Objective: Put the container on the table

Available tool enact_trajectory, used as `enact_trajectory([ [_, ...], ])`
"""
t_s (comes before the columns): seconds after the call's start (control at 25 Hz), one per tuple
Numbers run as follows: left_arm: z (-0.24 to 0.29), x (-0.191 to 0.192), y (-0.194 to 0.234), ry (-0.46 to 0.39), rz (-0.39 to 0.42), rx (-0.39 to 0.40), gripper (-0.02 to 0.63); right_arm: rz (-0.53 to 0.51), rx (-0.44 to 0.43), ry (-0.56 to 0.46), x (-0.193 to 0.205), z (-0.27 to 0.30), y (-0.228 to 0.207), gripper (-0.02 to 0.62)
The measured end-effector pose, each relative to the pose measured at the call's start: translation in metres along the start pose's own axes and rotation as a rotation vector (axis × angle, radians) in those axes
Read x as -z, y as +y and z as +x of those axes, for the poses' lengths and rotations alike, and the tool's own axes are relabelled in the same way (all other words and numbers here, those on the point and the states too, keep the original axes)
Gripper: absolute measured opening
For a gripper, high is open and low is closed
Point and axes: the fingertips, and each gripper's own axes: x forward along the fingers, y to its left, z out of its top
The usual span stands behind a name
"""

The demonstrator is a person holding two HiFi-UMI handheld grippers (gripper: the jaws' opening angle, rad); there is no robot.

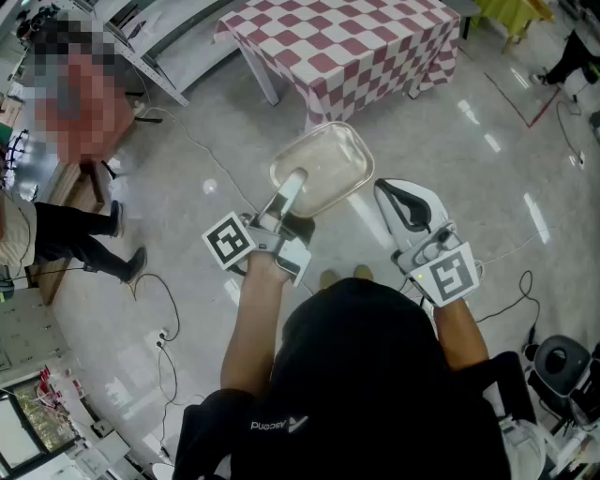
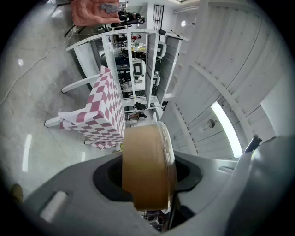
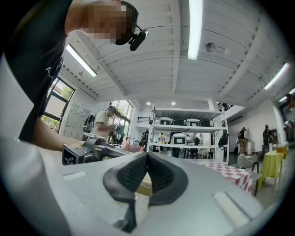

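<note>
A shallow rounded-rectangle container (image 1: 326, 164) with a clear lid and a tan body hangs over the grey floor. My left gripper (image 1: 289, 190) is shut on its near edge. In the left gripper view the container (image 2: 146, 170) stands edge-on between the two jaws. My right gripper (image 1: 397, 200) is to the container's right, apart from it, shut with nothing between its pads. In the right gripper view those black pads (image 3: 159, 177) meet at their tips. The table (image 1: 375, 52), under a red-and-white checked cloth, is ahead past the container. The table (image 2: 102, 110) also shows in the left gripper view.
A person (image 1: 66, 234) stands at the left by a wooden piece of furniture. Cables (image 1: 169, 309) trail across the floor. White shelving (image 2: 133, 60) stands beyond the checked table. A yellow-covered table (image 1: 511, 11) and someone's legs (image 1: 567, 58) are at the far right.
</note>
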Motion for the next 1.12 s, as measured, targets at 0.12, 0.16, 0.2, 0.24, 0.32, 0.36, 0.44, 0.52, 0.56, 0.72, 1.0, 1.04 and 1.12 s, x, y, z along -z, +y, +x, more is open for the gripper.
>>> enact_trajectory([
  [0.12,-0.004,-0.009,0.004,0.002,-0.003,-0.001,0.198,-0.003,0.0,0.0,0.003,0.01,0.006,0.003],
  [0.16,-0.005,-0.012,0.005,0.003,-0.005,-0.001,0.198,0.001,0.001,-0.001,0.003,0.013,0.008,0.003],
  [0.2,-0.007,-0.017,0.006,0.004,-0.008,0.001,0.198,0.007,0.004,-0.003,0.003,0.018,0.01,0.003],
  [0.24,-0.009,-0.022,0.007,0.006,-0.013,0.003,0.198,0.013,0.008,-0.007,0.002,0.023,0.013,0.003],
  [0.32,-0.014,-0.033,0.009,0.011,-0.024,0.006,0.198,0.019,0.02,-0.009,0.002,0.035,0.018,0.003],
  [0.36,-0.015,-0.039,0.011,0.014,-0.025,0.007,0.198,0.018,0.023,-0.005,0.003,0.04,0.02,0.003],
  [0.44,-0.012,-0.052,0.016,0.012,-0.029,0.009,0.198,0.011,0.027,0.001,0.006,0.05,0.02,0.003],
  [0.52,-0.006,-0.062,0.02,0.007,-0.038,0.015,0.198,0.008,0.032,0.004,0.01,0.06,0.017,0.003],
  [0.56,-0.003,-0.067,0.022,0.005,-0.044,0.017,0.198,0.009,0.035,0.006,0.012,0.065,0.014,0.003],
  [0.72,0.021,-0.093,0.037,0.001,-0.048,0.013,0.198,0.002,0.031,0.006,0.021,0.093,-0.008,0.003],
  [1.0,0.118,-0.159,0.069,-0.025,-0.035,-0.01,0.198,-0.01,0.007,-0.004,0.045,0.17,-0.105,0.003],
  [1.04,0.137,-0.172,0.074,-0.03,-0.034,-0.018,0.198,-0.014,0.001,-0.003,0.046,0.185,-0.124,0.003],
  [1.12,0.179,-0.198,0.081,-0.038,-0.031,-0.033,0.198,-0.025,-0.015,-0.001,0.047,0.215,-0.164,0.003],
])
